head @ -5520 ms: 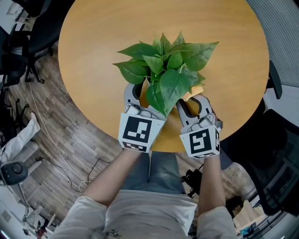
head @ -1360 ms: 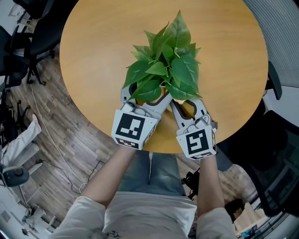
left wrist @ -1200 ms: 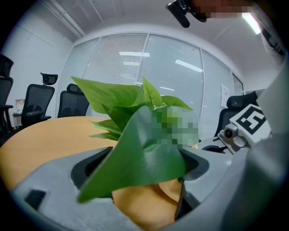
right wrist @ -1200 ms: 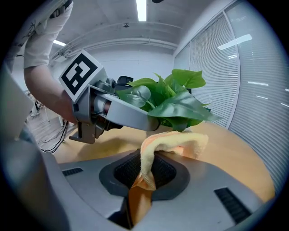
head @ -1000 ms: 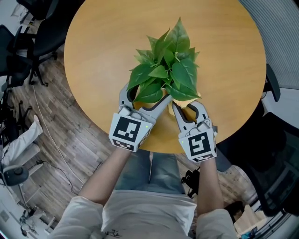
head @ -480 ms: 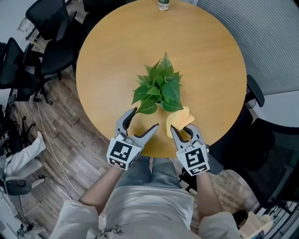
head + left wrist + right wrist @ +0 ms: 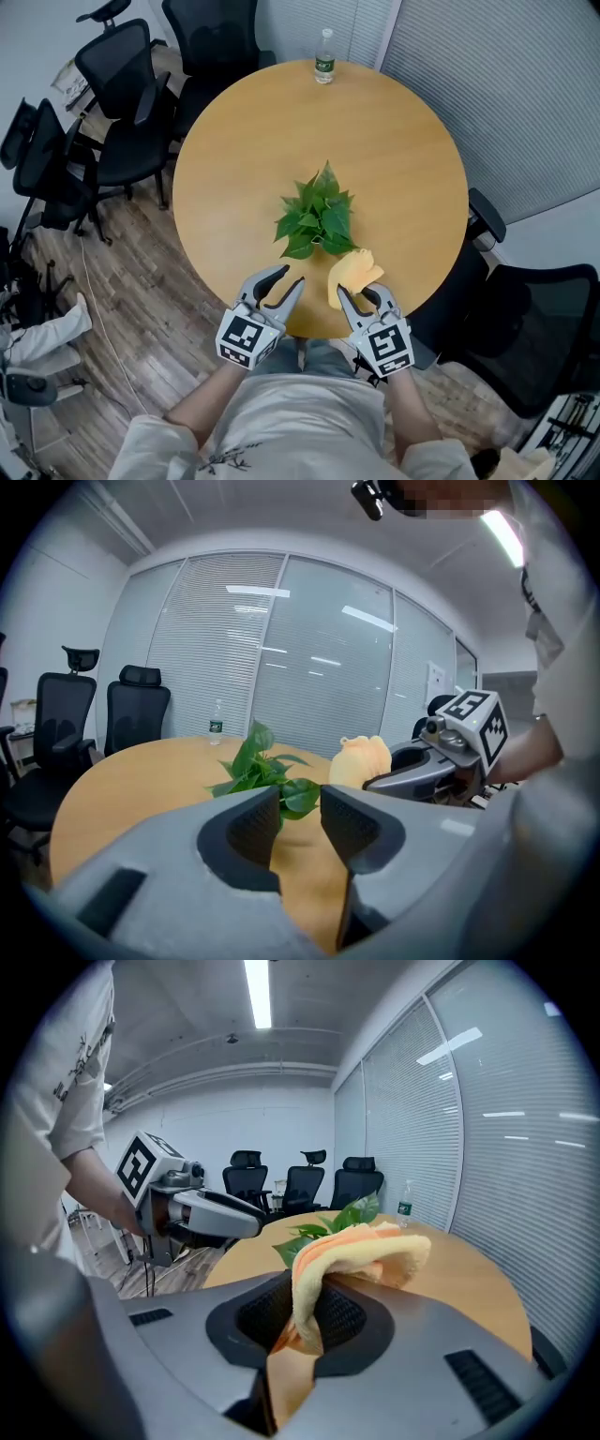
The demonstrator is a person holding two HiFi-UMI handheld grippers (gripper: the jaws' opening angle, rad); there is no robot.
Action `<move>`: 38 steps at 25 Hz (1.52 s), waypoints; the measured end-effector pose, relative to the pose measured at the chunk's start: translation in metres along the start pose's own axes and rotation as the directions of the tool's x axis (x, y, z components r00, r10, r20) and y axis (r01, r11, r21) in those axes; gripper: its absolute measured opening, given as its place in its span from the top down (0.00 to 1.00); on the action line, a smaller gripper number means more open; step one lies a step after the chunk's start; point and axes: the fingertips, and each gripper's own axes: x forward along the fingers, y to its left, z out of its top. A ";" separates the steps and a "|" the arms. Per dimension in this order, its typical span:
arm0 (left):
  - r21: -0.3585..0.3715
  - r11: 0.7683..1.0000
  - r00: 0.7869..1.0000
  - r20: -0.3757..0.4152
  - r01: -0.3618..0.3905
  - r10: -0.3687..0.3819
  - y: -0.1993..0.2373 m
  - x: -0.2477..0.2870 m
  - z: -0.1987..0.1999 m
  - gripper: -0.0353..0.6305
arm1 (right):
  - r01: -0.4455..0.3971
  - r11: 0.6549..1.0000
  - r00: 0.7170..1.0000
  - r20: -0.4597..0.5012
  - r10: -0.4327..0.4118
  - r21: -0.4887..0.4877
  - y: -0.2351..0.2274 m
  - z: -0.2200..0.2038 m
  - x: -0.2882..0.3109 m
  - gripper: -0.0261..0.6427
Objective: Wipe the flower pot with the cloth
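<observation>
Black office chairs stand well to the left of the green leafy potted plant, off the edge of the round light-wood table that carries the plant near its middle. The leaves hide the flower pot from the head view.

On the near left of the plant, over the table's near rim, the left gripper points toward the leaves. Its claw is released. The jaws have just been closing to a narrow gap, and nothing is between them.

Beyond the plant, a clear plastic water bottle stands upright at the table's far rim.

On the near right of the plant, the right gripper is clenched on a soft yellow-orange cloth. The cloth is folded over between the pads, and its free end bulges out toward the plant, close to the leaves but apart from them.

Farther right of the plant, another black chair stands beside the table.
</observation>
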 end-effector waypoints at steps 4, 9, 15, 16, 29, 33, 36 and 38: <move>0.011 1.000 0.999 0.036 0.010 -0.010 -0.005 -0.008 0.023 0.83 | 0.008 0.998 0.999 0.040 -0.006 -0.059 -0.003 0.031 -0.009 0.88; 0.010 1.000 0.999 0.045 -0.023 0.023 0.000 -0.014 0.041 0.92 | 0.022 1.000 0.995 0.093 -0.023 0.008 -0.005 0.059 -0.023 0.88; 0.013 1.000 0.998 0.056 -0.019 0.018 -0.004 -0.020 0.059 0.93 | 0.027 0.998 0.991 0.130 -0.035 0.058 -0.004 0.076 -0.035 0.88; 0.011 1.000 0.998 0.057 -0.018 0.017 -0.006 -0.022 0.062 0.93 | 0.017 0.997 0.991 0.134 -0.028 0.080 -0.001 0.077 -0.038 0.88; 0.012 1.000 0.997 0.076 0.005 -0.006 -0.019 -0.029 0.075 0.93 | -0.013 0.981 0.981 0.192 -0.025 0.195 0.013 0.089 -0.047 0.88; 0.000 1.000 0.997 0.073 0.015 -0.014 -0.024 -0.031 0.073 0.93 | -0.030 0.978 0.979 0.203 -0.013 0.208 0.015 0.086 -0.049 0.88; 0.004 1.000 0.997 0.068 0.023 -0.023 -0.027 -0.033 0.073 0.93 | -0.038 0.976 0.980 0.197 -0.005 0.214 0.019 0.083 -0.050 0.88; 0.010 1.000 0.998 0.065 0.025 -0.026 -0.029 -0.033 0.073 0.93 | -0.038 0.976 0.981 0.195 -0.005 0.214 0.020 0.082 -0.050 0.88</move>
